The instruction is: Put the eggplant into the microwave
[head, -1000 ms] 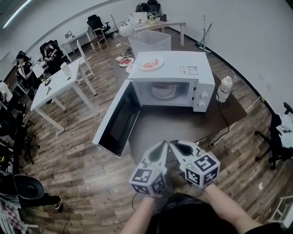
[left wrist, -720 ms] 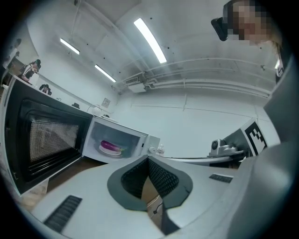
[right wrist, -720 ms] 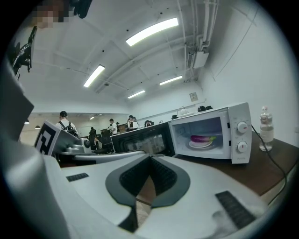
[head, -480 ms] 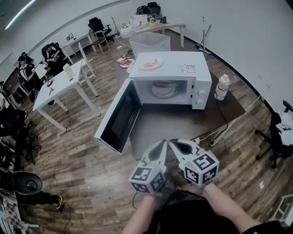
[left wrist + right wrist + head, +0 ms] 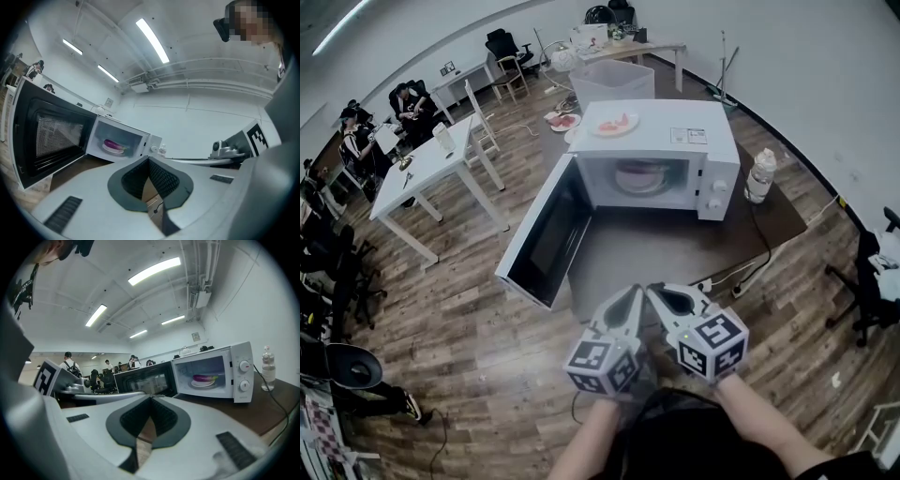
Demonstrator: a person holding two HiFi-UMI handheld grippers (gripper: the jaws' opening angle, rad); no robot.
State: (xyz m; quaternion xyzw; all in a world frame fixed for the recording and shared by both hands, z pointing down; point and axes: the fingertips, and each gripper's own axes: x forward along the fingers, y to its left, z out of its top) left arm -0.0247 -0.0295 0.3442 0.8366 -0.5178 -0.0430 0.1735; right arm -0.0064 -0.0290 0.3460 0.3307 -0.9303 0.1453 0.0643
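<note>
Side by side at lower centre of the head view are my two claws, the left gripper (image 5: pixel 635 294) and the right gripper (image 5: pixel 655 292). Each is clenched tip to tip on nothing, well apart from the boxy white microwave oven (image 5: pixel 661 155) in the upper middle. The glossy purple eggplant (image 5: pixel 206 378) lies on a round pale plate (image 5: pixel 205 383) inside the lit cavity. The oven's dark-windowed door (image 5: pixel 546 236) stands wide open toward centre left. Bare dark brown tabletop (image 5: pixel 675 253) lies between my claws and the oven.

On the oven's roof sits a white dish of pink food (image 5: pixel 614 124). A clear plastic bottle (image 5: pixel 759 176) stands just beside its right wall, and a black cable (image 5: pixel 761 246) trails down the table at right. Behind is a translucent plastic bin (image 5: pixel 617 82). At upper left are white desks (image 5: pixel 427 173) and seated people (image 5: pixel 408 99).

From the head view the eggplant is only a pale smear in the cavity. What the pink food is I cannot tell. My forearms are cut off at the bottom edge.
</note>
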